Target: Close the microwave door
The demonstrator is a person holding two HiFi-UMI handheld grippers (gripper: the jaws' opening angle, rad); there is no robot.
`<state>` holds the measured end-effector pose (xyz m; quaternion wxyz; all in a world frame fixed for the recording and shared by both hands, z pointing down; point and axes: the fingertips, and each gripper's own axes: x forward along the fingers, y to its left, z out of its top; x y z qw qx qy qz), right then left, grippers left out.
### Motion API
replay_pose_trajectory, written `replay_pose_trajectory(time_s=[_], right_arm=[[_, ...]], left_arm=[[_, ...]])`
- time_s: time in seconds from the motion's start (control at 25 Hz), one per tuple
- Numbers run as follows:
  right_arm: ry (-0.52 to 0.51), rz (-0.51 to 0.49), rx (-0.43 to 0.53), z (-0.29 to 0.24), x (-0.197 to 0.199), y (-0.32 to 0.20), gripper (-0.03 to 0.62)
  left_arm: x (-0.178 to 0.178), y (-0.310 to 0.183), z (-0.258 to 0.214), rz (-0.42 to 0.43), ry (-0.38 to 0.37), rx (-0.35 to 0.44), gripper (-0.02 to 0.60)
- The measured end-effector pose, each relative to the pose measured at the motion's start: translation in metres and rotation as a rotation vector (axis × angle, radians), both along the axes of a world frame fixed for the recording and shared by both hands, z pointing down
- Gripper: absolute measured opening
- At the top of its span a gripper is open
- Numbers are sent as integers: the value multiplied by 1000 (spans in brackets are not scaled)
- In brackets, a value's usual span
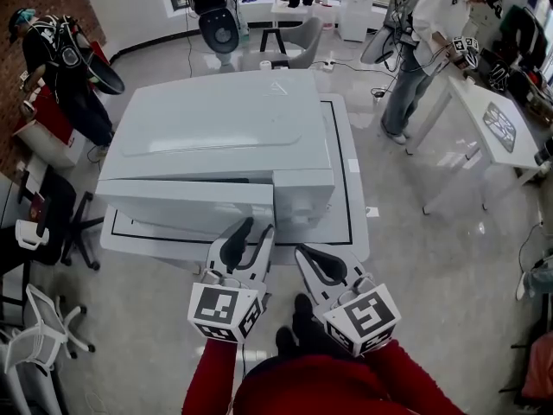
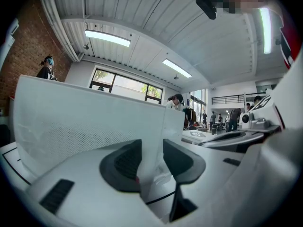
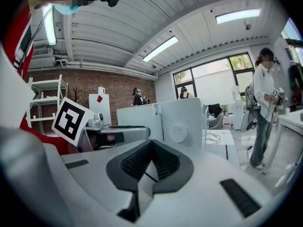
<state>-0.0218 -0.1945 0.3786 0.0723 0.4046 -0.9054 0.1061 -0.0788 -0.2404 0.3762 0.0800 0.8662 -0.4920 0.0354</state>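
Observation:
A white microwave stands on a white table. Its door runs along the front left, a little ajar from the body. My left gripper is at the door's right edge. In the left gripper view the door stretches off to the left, and its edge fills the gap of the left gripper, with both pads against it. My right gripper hovers just right of it, in front of the microwave, shut and empty. The right gripper view shows the microwave ahead beyond the right gripper.
A person stands at the back right beside a white side table. Another person stands at the back left. White chairs crowd the left side, and a grey office chair sits behind the table.

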Motion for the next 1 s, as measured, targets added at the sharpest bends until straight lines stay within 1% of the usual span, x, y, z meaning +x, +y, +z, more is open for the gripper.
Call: replay_pose_trajectory(time_s=[0.36,0.6,0.68,0.8,1.0], right_arm=[[2,-12,-3,1,-3,-5,12],[5,-21,-3,-1,-9,-8,12],[9,-28,8,-4,-13,-10,12],[-2,-29,21,-10,-20,-14,12],[-7,-54,51,-20,-34,-16,12]], left_arm=[[1,-6,-2,-12,2,5,150],[-1,-7,-2,-15,34,4,141],[-5,-9,-3,-29,55,-5,115],[-14,-14,-3,-75,58,-9,18],[-14,-14,-4,-123,0,15,12]])
